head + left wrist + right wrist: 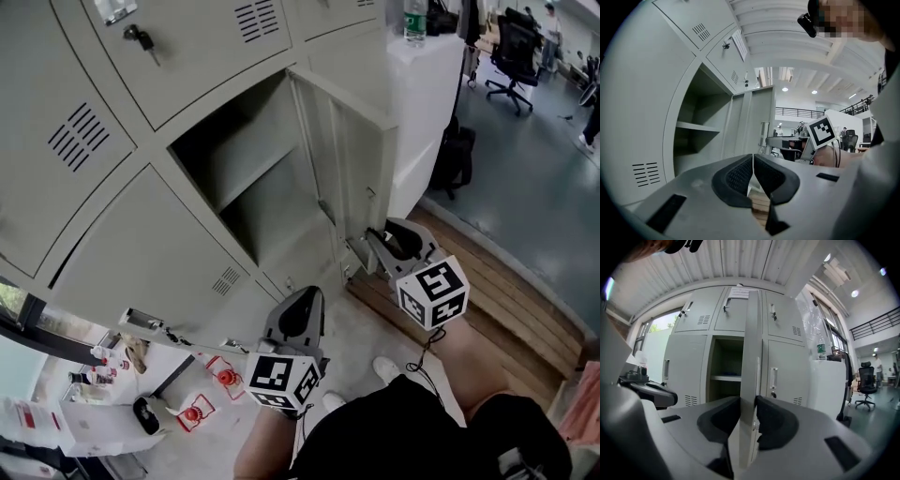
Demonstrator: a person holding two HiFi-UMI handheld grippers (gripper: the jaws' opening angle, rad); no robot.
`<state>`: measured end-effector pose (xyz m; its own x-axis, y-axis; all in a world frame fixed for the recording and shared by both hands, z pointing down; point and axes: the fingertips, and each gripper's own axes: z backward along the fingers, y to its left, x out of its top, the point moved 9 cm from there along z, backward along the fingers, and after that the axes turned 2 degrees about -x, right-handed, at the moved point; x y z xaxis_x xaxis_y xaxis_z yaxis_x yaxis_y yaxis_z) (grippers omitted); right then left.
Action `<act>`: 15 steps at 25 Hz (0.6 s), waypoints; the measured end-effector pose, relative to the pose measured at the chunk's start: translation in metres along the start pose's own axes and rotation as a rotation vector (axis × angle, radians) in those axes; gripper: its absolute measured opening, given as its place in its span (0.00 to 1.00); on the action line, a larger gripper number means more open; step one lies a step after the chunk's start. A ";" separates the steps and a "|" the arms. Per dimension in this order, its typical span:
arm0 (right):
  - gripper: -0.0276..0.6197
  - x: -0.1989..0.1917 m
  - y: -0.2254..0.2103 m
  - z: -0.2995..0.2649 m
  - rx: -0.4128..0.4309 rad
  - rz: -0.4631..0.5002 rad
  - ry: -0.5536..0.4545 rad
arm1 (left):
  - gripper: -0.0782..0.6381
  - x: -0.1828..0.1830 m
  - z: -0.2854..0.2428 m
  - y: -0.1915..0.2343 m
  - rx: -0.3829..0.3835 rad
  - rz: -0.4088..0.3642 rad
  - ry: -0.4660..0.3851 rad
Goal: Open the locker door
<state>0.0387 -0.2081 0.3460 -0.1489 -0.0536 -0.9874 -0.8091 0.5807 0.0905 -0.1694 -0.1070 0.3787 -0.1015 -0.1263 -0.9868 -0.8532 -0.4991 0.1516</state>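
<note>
My right tool (748,405) clamps the edge of the locker door (751,343) — it stands open. My left tool (753,163) is clenched, empty.

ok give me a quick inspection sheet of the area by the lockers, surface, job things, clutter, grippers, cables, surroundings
surface: pale floor in front of the lockers, wooden step to the right
job's things: locker door swung out, open locker shows one shelf
clutter: red and white packets low at the left; bottle on the white cabinet
grippers: right gripper clamped on the door's free edge; left gripper shut, empty, held back from the lockers
cables: thin cord running from the right gripper's marker cube toward the person
surroundings: office chair across the room, black bag beside the cabinet
</note>
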 end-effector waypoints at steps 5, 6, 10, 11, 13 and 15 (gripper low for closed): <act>0.26 -0.005 -0.036 0.005 -0.046 -0.024 0.006 | 0.14 -0.002 -0.022 -0.014 -0.026 -0.001 0.009; 0.26 -0.006 -0.043 0.005 -0.048 -0.031 0.006 | 0.14 -0.002 -0.025 -0.017 -0.028 -0.001 0.011; 0.25 -0.008 -0.068 0.005 -0.055 -0.057 0.007 | 0.14 -0.002 -0.035 -0.028 -0.026 -0.007 0.019; 0.25 -0.009 -0.073 0.004 -0.056 -0.059 0.008 | 0.14 -0.002 -0.036 -0.029 -0.023 -0.010 0.021; 0.25 -0.009 -0.083 0.003 -0.061 -0.060 0.010 | 0.14 -0.001 -0.039 -0.031 -0.012 -0.013 0.022; 0.25 -0.010 -0.093 0.001 -0.067 -0.060 0.011 | 0.14 0.000 -0.041 -0.032 0.002 -0.015 0.020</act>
<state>0.1160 -0.2606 0.3470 -0.1046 -0.0960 -0.9899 -0.8527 0.5208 0.0396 -0.1212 -0.1260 0.3757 -0.0780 -0.1357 -0.9877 -0.8554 -0.4998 0.1362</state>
